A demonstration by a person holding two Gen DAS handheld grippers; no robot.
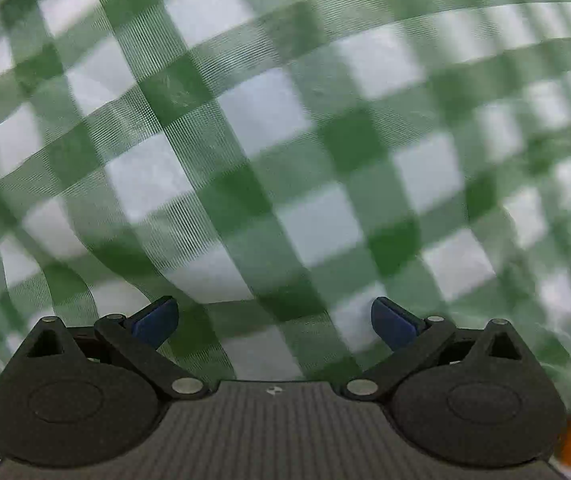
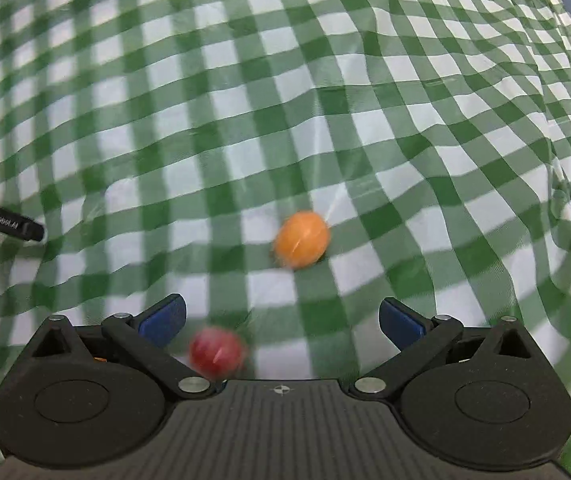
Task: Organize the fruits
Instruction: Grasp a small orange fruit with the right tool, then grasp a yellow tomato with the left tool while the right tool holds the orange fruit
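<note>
Hovering right gripper [image 2: 281, 320], jaws apart, over cloth [image 2: 325, 100].

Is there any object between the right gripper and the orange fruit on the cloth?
Nothing visible blocks it. The right gripper is open, and only bare checked cloth lies between its fingertips and the orange fruit. The red fruit sits nearer, by the left fingertip, off that line.

Both grippers: left gripper [image 1: 273, 324], right gripper [image 2: 282, 322]; matte black linkages, silver pivot screws, blue fingertip pads [image 2: 163, 320], ribbed grey base.
</note>
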